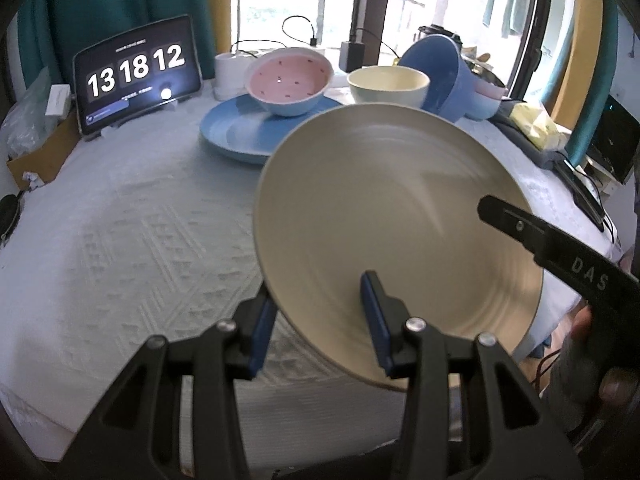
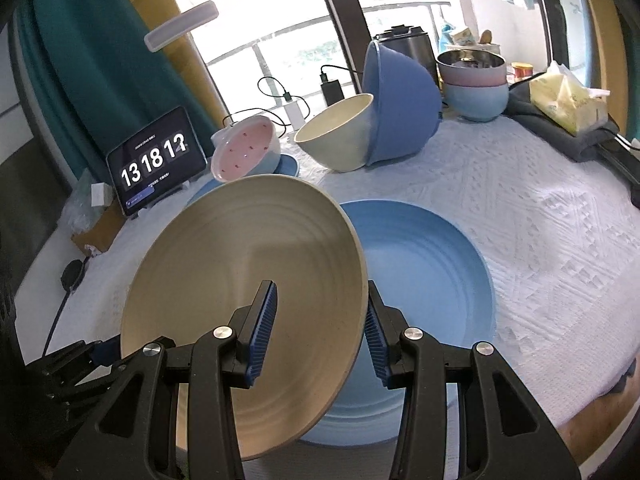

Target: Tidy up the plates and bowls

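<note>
White tablecloth (image 1: 120,240) lies bare at nine o'clock. We clamp both left gripper (image 1: 320,320) and right gripper (image 2: 320,320) on the beige plate (image 2: 240,272), tilted over the blue plate (image 2: 432,264).

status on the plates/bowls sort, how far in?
Early. In hand: both the left tongs and right tongs straddle the rim of the beige plate, tilted above a blue plate on the table. Done: two bowls stacked at the back. Left: the pink-lined bowl on the second blue plate, and the cream bowl leaning against the tipped blue bowl.
</note>
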